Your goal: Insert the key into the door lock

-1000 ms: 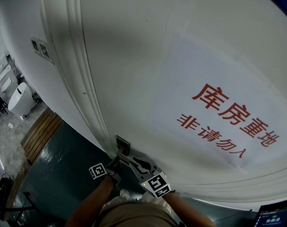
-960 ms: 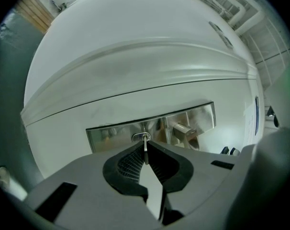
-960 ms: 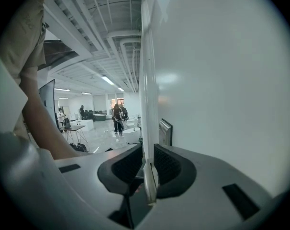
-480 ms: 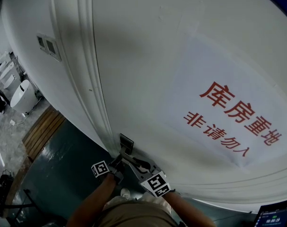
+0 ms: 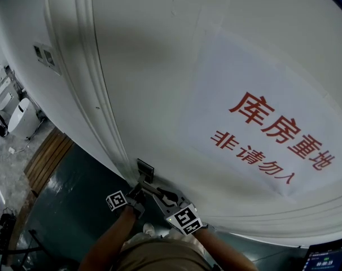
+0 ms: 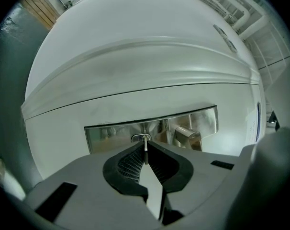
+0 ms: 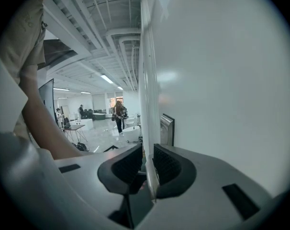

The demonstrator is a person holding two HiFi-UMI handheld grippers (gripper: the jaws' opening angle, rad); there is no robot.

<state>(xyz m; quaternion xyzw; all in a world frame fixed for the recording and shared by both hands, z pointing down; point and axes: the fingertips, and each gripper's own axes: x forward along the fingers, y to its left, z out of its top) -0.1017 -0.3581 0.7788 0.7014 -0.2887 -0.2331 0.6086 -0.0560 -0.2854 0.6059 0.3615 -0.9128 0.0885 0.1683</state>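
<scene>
White door (image 5: 159,66) fills most of the head view, with a room of dark floor (image 5: 75,208) to its left.

Key (image 6: 145,145): held edge-on and upright in the picture, its tip at the keyhole (image 6: 141,138) in the lock plate (image 6: 111,133). I cannot tell how far in it sits.

Left gripper (image 6: 145,152): jaws clamped on the key, pads closed against its flat sides, pointing straight at the lock plate.

Handle (image 6: 185,135): chrome stub just right of the keyhole, on the lock plate.

Right gripper (image 7: 148,152): lies along the door face, just right of the lock plate. Jaws drawn to a narrow gap with a thin pale bar (image 7: 150,176) clamped between them. What the bar is cannot be told from that view.

Further out from the lock plate: paper sign (image 5: 272,129) with red characters, up and to the right on the door. Moulded door frame (image 5: 97,95) runs up from the plate. Two wall switches (image 5: 45,58) sit well left of it, and wood decking (image 5: 47,157) lies on the floor to its lower left.

Versus 0.5 s ago: head view has swung, so frame, sign and lock plate all sit slightly further left in the picture, close to where they were 1.0 s ago. Both grippers keep the same places against the lock plate; no visible shift of either relative to it.
</scene>
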